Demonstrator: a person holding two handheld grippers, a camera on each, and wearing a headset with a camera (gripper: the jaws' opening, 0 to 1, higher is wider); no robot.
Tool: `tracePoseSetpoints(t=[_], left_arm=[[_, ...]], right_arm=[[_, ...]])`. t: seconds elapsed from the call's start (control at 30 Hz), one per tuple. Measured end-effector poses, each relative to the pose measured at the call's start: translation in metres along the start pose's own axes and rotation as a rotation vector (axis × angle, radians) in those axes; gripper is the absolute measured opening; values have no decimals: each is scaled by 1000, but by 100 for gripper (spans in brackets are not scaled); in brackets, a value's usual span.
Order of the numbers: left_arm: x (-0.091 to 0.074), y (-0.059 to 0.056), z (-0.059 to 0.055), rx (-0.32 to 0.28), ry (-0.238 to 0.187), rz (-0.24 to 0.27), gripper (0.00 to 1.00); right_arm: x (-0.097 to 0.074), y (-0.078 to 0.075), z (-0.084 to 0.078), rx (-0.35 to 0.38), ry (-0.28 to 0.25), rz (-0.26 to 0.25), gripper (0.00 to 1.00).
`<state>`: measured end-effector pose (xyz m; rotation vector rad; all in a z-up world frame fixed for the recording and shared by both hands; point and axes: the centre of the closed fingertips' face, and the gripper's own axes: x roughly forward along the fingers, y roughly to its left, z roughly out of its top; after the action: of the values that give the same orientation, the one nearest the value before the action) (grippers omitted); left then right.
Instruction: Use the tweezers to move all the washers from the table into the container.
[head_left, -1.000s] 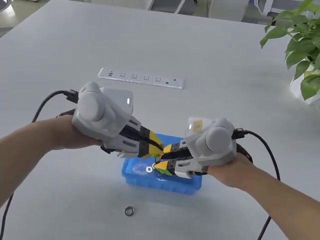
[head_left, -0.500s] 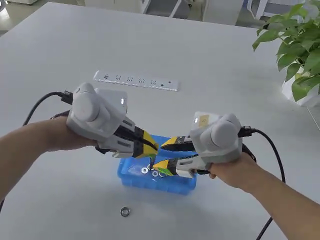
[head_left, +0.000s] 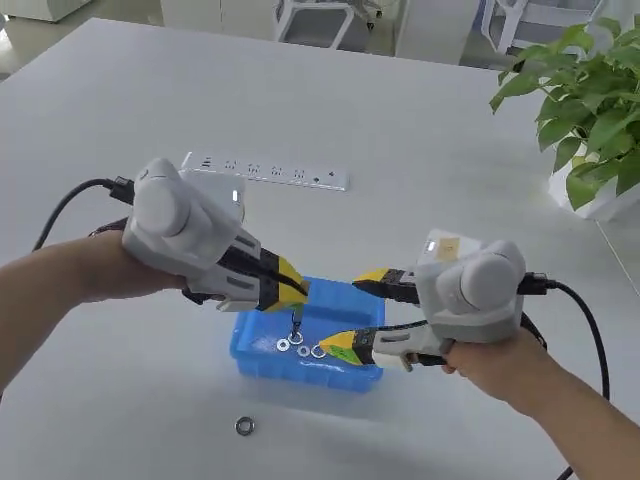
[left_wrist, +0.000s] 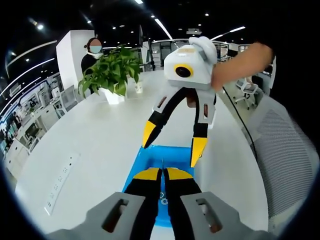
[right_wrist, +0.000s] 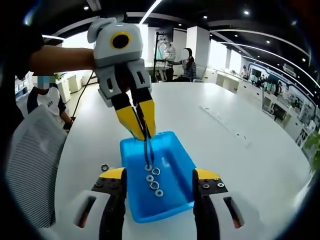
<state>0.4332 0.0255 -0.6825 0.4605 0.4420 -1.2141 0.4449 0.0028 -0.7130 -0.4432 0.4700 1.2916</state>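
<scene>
My left gripper (head_left: 295, 290) is shut on thin metal tweezers (head_left: 295, 322), which point down into the blue container (head_left: 250, 352). In the right gripper view the tweezers (right_wrist: 145, 147) end at a washer (right_wrist: 148, 167) on the container floor; I cannot tell whether they grip it. Several more washers (right_wrist: 154, 185) lie beside it. One washer (head_left: 244, 426) rests on the table in front of the container. My right gripper (head_left: 350, 311) stands open at the container's right end, holding nothing. The left gripper view shows its own jaws shut (left_wrist: 162, 175) and the right gripper (left_wrist: 171, 150) opposite.
A white power strip (head_left: 265, 171) lies further back on the grey table (head_left: 420, 150). A potted plant (head_left: 580, 120) stands at the far right edge. Cables trail from both grippers. Chairs and people are beyond the table.
My right gripper has drawn back to the right, away from the left one, with its jaws wider apart. The tweezers now show reaching down into the container. The head camera has shifted.
</scene>
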Motion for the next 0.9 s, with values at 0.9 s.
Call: tracePoseSetpoints(t=[0.9], left_arm=[[-29, -14, 18, -14, -12, 55, 7]], right_arm=[[-50, 20, -23, 89, -19, -92, 84]])
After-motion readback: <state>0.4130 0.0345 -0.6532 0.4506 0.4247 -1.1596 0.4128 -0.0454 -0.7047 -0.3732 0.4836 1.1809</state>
